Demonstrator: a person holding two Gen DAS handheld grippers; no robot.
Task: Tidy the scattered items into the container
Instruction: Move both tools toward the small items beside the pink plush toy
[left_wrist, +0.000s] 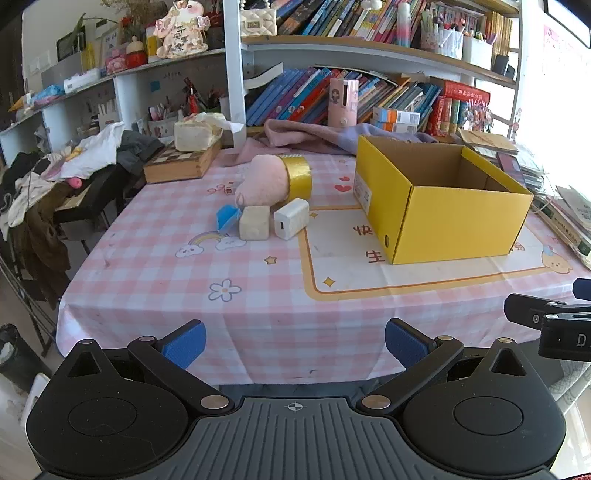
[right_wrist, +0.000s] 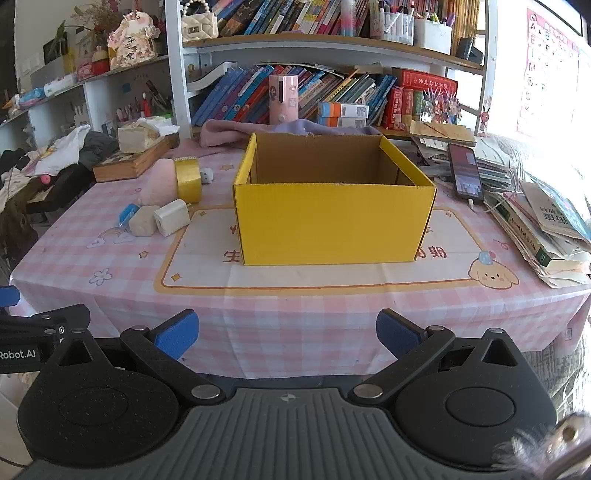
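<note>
Bookshelves back a pink checked table (left_wrist: 155, 266) where the yellow box (left_wrist: 439, 218) stands, seemingly empty. Left of the box cluster a plush (left_wrist: 264, 182), tape roll (left_wrist: 299, 173), charger (left_wrist: 291, 218), beige block (left_wrist: 254, 222) and blue clip (left_wrist: 227, 218) — all likely light; the plush soft, the charger rigid and best pinched across its flat sides. Left gripper (left_wrist: 295, 343) and right gripper (right_wrist: 287, 334) hover before the box, tilted down — jaws wide, empty.

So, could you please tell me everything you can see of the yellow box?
The yellow box is corrugated cardboard, yellow outside and plain brown inside, open-topped, with no lid in view. It stands upright on the printed panel of the pink checked tablecloth. A white label and a small dark hole mark one end. What shows of its inside looks empty; nothing touches it.
</note>
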